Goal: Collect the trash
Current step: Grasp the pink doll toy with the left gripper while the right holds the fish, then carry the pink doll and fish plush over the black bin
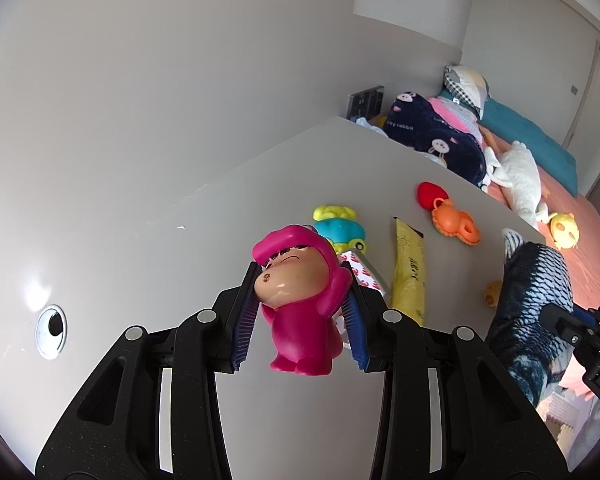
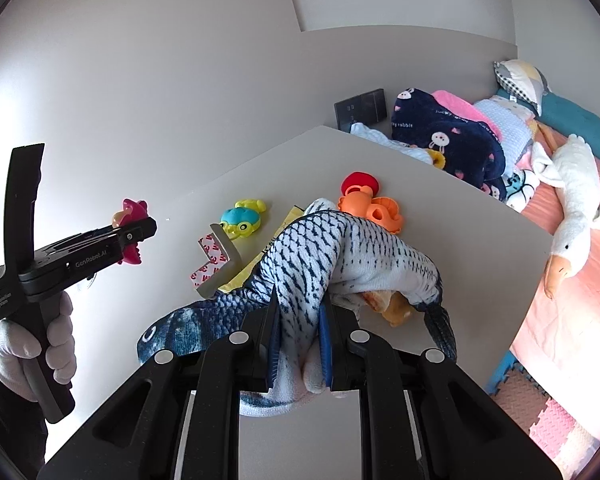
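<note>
Black "GenRobot.AI" left gripper (image 2: 134, 236), seemingly.

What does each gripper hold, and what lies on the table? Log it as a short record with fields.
left gripper: shut on pink figurine, lifted off the table
right gripper: shut on plush fish, pinched at mid-body, both ends drooping
table: white top
on table: yellow packet, orange toy, red toy, teal and yellow toy, red-printed tape strip
beyond table: bed with white plush goose and navy blanket
</note>
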The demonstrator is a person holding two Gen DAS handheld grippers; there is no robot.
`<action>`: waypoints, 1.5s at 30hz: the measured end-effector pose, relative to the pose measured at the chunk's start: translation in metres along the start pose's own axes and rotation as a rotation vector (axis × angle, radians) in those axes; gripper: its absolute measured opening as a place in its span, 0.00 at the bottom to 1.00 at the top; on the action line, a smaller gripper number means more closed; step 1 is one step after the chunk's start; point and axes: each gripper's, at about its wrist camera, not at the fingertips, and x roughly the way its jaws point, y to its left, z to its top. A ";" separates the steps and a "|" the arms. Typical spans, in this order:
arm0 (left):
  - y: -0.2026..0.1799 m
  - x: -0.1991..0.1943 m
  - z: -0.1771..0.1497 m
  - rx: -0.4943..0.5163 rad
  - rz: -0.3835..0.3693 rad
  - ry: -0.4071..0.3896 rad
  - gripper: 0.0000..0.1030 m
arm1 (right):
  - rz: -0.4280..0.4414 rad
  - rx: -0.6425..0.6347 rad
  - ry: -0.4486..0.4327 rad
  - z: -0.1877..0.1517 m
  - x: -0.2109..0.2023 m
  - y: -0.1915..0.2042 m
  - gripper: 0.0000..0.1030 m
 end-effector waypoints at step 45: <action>-0.268 -0.052 -0.056 0.418 -0.400 0.031 0.37 | -0.336 0.287 -0.142 -0.095 -0.171 -0.157 0.17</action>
